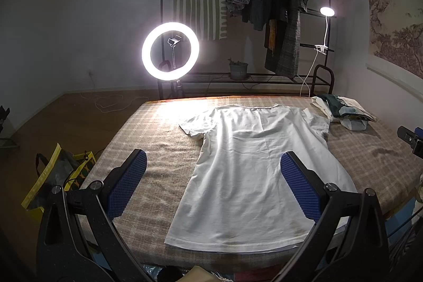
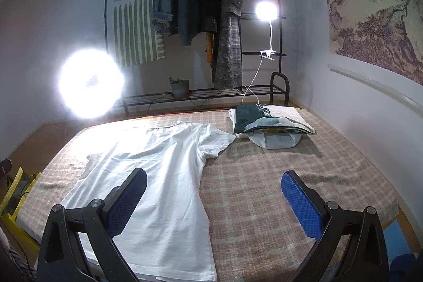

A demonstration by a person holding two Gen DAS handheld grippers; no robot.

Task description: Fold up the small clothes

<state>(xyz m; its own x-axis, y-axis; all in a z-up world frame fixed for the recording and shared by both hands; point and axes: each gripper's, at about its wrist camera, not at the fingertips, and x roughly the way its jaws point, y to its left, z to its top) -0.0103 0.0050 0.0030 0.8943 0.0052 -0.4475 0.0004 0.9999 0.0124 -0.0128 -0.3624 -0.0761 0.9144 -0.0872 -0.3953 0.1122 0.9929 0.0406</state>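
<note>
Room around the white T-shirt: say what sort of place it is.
Probably a bedroom used for filming: a checked bed holding the T-shirt, a garment rack of coats, and a ring light.

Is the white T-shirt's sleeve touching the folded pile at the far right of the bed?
Cannot tell. In the right wrist view the sleeve tip reaches the folded pile, with no plain gap or contact.

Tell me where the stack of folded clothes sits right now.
The stack of folded clothes lies at the bed's far right corner in both views, just beyond the flat white T-shirt's sleeve, below the white clip-on lamp.
</note>
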